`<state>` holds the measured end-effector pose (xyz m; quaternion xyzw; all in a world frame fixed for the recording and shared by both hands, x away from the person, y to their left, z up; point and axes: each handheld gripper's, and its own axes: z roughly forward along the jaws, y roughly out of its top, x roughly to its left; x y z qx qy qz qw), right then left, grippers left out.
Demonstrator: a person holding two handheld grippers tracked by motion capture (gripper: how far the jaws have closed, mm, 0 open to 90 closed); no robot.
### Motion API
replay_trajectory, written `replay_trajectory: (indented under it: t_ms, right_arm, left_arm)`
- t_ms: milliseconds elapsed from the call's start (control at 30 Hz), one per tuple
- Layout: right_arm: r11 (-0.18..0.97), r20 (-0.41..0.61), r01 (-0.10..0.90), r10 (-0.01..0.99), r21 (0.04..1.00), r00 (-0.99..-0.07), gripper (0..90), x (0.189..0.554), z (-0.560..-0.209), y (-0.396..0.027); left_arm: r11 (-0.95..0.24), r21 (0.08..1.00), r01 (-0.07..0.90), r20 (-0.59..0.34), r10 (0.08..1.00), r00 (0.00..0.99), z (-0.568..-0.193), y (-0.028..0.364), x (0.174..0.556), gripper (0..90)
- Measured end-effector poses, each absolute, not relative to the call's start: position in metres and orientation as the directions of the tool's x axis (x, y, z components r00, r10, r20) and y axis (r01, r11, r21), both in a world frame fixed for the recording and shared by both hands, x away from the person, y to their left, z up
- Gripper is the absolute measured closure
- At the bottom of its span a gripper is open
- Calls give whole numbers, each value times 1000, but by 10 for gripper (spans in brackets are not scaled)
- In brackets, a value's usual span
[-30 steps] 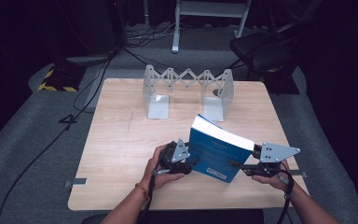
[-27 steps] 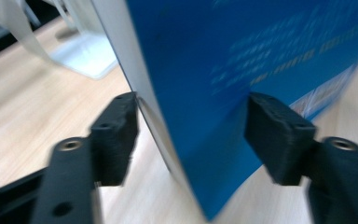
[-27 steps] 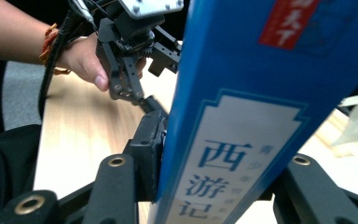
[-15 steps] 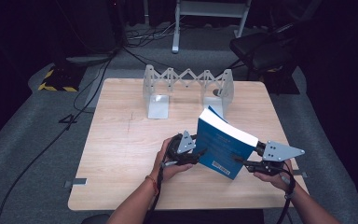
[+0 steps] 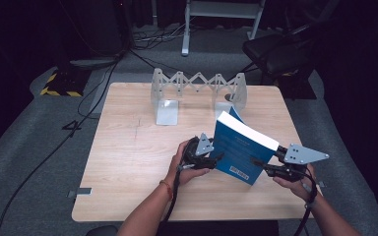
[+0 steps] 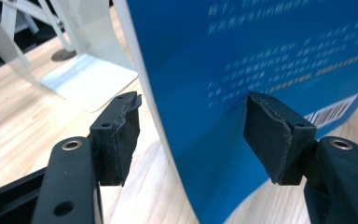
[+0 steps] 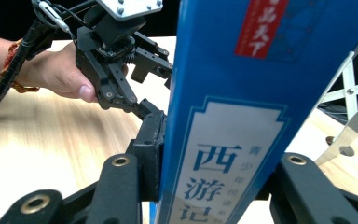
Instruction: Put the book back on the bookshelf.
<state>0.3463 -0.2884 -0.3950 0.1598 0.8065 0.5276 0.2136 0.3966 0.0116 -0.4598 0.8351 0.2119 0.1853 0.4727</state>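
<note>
While a person's two hands are working over a pale wooden table in the high view, a thick blue paperback book with a white page block is standing tilted near the table's front edge, its lower corner resting on the wood and its long axis leaning up and away toward a white folding zigzag metal book rack. The right gripper is clamping the book from the right, and the left gripper is closing in on the opposite, left-hand edge, with the rack lying well beyond both.

Seen in the left gripper view, the book's curved blue back cover is passing between that gripper's jaws, which have just been widening and are standing apart: the right pad is lying against the cover above the barcode, the left pad is clear of the page edge, so no grip is made.

Looking along the right gripper's jaws in the right gripper view, the blue spine with its white title panel is rising upright between them, pinched firmly on both sides, while the left gripper is waiting just beside the cover.
</note>
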Motion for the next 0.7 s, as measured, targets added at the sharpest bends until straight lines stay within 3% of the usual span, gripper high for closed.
replay_trajectory:
  t_ms: [433, 567, 700]
  right_arm:
    - [442, -151, 95, 490, 892, -858, 581, 350, -375, -284]
    - [441, -145, 103, 493, 891, -858, 576, 350, -361, -285]
    - [531, -113, 163, 449, 831, -886, 553, 356, -335, -280]
  left_arm:
    - [-612, 717, 334, 51, 524, 850, -477, 89, 360, 271]
    - [-610, 690, 390, 24, 557, 830, -484, 110, 354, 245]
    - [-550, 702, 452, -48, 597, 801, -490, 132, 348, 206]
